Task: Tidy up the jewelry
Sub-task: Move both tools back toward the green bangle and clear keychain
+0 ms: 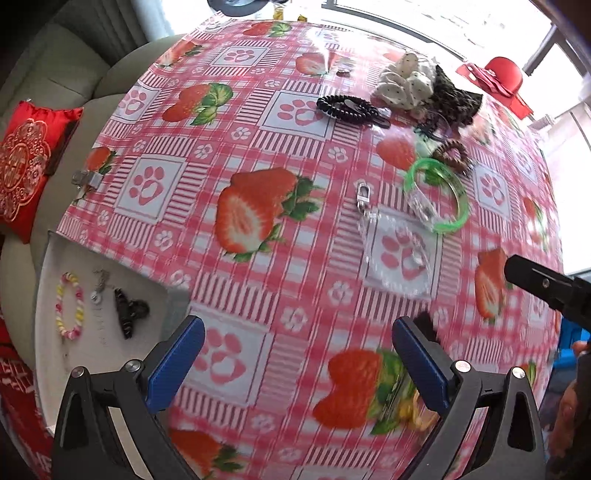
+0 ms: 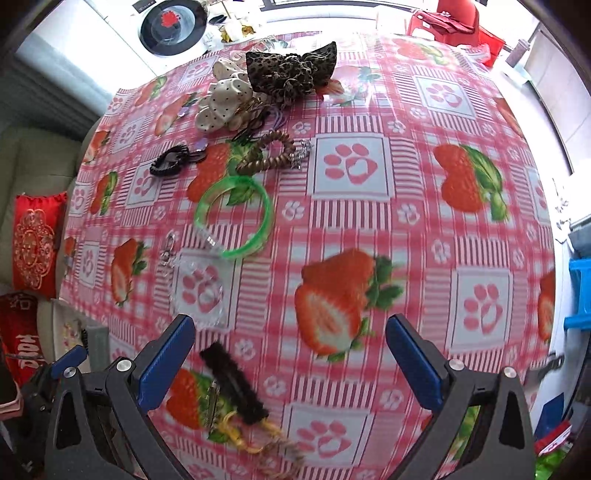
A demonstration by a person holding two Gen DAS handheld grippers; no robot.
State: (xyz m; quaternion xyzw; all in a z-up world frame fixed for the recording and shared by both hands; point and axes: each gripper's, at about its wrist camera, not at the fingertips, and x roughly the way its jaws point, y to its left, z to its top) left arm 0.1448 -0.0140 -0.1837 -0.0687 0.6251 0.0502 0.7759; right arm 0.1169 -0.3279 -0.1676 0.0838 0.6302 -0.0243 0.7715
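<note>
A white tray [image 1: 48,332] at the table's left edge holds a pastel bead bracelet [image 1: 69,305], a small silver piece [image 1: 99,291] and a dark claw clip [image 1: 129,312]. My left gripper [image 1: 297,354] is open and empty just right of the tray. My right gripper [image 2: 290,354] is open and empty over the tablecloth. A black fuzzy hair clip [image 2: 234,382] and a yellow chain [image 2: 243,435] lie under its left finger. A green bangle [image 2: 236,218], a clear keychain [image 2: 199,288], a brown coil tie [image 2: 266,151] and a black coil tie [image 2: 170,160] lie farther off.
White polka-dot scrunchie [image 2: 221,99] and leopard scrunchie [image 2: 291,72] sit at the far side. The strawberry tablecloth [image 2: 369,206] covers the round table. A grey sofa with a red cushion [image 1: 26,166] stands left. A red chair [image 2: 458,18] stands beyond the table.
</note>
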